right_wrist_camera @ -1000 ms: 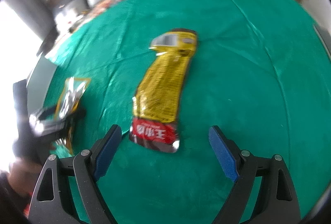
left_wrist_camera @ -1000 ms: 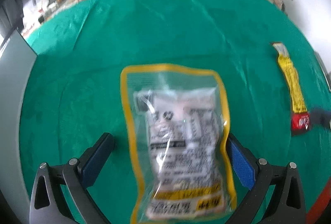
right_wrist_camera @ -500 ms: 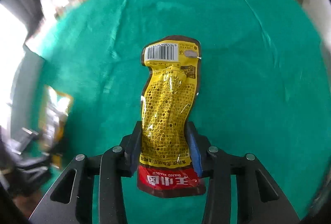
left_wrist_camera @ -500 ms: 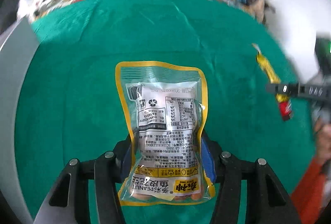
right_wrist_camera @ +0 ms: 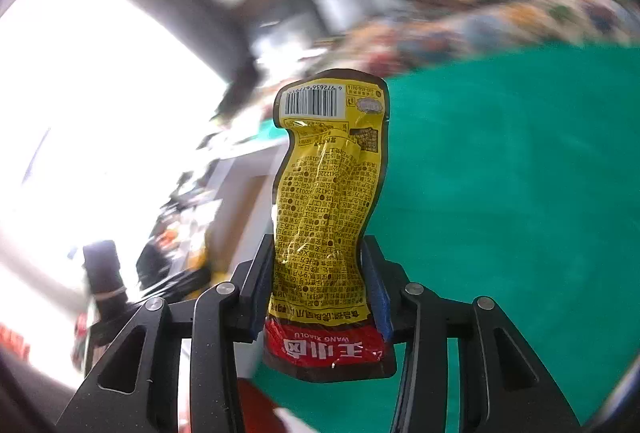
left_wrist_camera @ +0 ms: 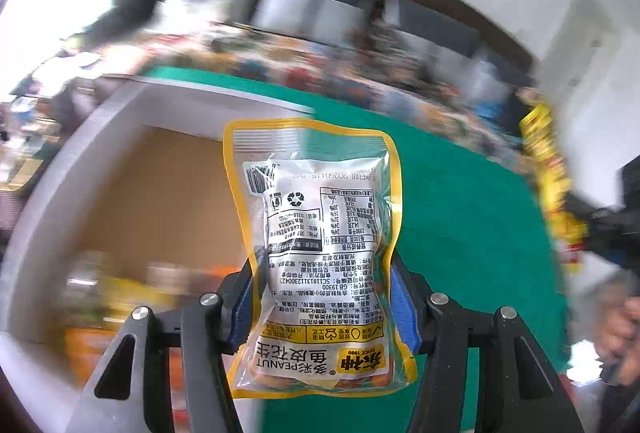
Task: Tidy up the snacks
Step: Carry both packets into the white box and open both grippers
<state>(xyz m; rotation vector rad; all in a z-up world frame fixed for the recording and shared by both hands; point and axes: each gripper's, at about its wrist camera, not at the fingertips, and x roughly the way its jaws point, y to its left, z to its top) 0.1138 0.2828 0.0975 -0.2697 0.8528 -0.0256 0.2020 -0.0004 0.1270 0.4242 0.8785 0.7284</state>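
A clear yellow-edged peanut bag (left_wrist_camera: 320,253) is held tight by the left gripper (left_wrist_camera: 324,313) above the open white box (left_wrist_camera: 120,121). A long yellow crinkly snack pack (right_wrist_camera: 328,217) is pinched by the right gripper (right_wrist_camera: 320,297), beside that box. Both are being carried; next, each probably needs lowering in and letting go.

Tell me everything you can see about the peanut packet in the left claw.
The peanut packet is a glossy plastic pouch with a yellow border and a clear middle covered by a white printed label. "PEANUT" reads upside down near its lower end. It looks sealed and slightly puffed. It stands roughly upright, lifted off the green cloth, pinched on its lower half by the left claw, in front of an open box.
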